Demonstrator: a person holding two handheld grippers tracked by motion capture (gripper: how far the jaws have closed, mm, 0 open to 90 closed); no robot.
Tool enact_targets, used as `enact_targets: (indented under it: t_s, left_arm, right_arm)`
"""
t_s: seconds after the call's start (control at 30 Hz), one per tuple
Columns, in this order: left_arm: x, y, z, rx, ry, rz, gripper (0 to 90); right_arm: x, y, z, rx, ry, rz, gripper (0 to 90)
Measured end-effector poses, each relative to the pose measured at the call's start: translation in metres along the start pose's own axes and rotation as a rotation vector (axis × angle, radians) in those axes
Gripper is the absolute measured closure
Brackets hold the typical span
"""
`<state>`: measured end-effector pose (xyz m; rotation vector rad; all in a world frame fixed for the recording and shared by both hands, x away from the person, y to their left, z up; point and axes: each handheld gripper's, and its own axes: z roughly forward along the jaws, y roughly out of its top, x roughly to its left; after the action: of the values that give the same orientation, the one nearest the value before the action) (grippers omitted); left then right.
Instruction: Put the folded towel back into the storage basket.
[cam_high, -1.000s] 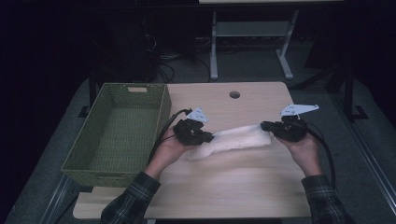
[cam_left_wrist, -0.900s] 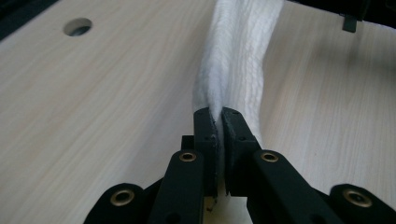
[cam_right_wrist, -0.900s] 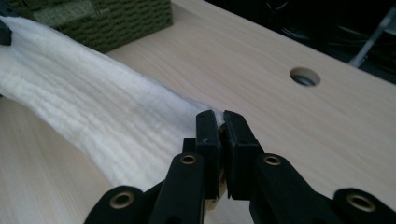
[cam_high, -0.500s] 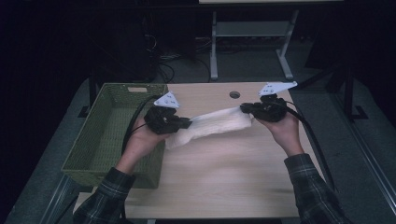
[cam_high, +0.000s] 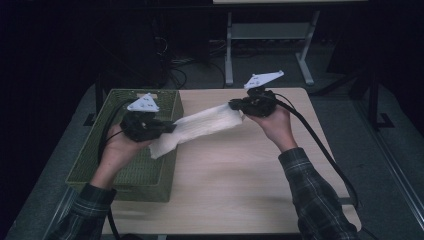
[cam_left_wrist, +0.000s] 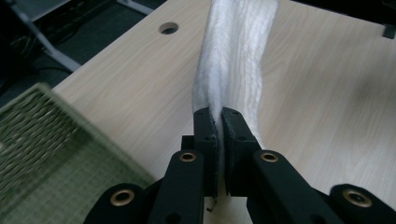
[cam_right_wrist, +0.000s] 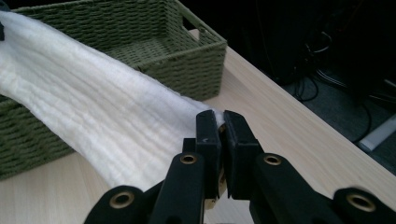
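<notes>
Two hand-held grippers hold one white cloth (cam_high: 200, 127) in the air in the high view, stretched between them above the light wooden worktop (cam_high: 235, 175). The left hand-held gripper (cam_high: 167, 127) sits over the green woven basket (cam_high: 125, 177) at the worktop's left edge; the right hand-held gripper (cam_high: 235, 105) is higher, over the far middle of the worktop. The cloth slopes down from right to left, and a loose corner hangs below the left grip, over the basket's right rim. Both of the person's sleeves are plaid.

In the left gripper view, the left hand-held gripper (cam_left_wrist: 219, 135) has its jaws closed tight on the cloth (cam_left_wrist: 236, 56), which is pinched into a narrow gathered band running away from the jaws. Its surface is soft, with fine ribbed lines along its length. The basket (cam_left_wrist: 42, 154) lies blurred at lower left, and a round hole (cam_left_wrist: 168, 28) shows in the worktop (cam_left_wrist: 322, 102).

In the right gripper view, the right hand-held gripper (cam_right_wrist: 220, 133) is likewise clamped on a corner of the cloth (cam_right_wrist: 88, 112). From there the cloth fans out wide and flat to the left, fluffy and faintly ridged, passing above the basket (cam_right_wrist: 187, 56) near its front wall.
</notes>
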<state>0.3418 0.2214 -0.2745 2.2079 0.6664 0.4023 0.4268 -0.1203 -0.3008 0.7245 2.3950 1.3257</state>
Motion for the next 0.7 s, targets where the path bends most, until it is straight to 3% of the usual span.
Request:
enact_targets:
  t_s: [0.3,0.7]
  left_arm:
    - [0.024,-0.034,-0.032,0.001,0.052,-0.042,85.5]
    - [0.051,-0.084,-0.063,0.028,0.112,-0.131,85.5]
  right_arm:
    - [0.02,0.031,0.045,0.018,0.054,-0.047,85.7]
    - [0.047,0.065,0.112,0.042,0.13,-0.103,85.7]
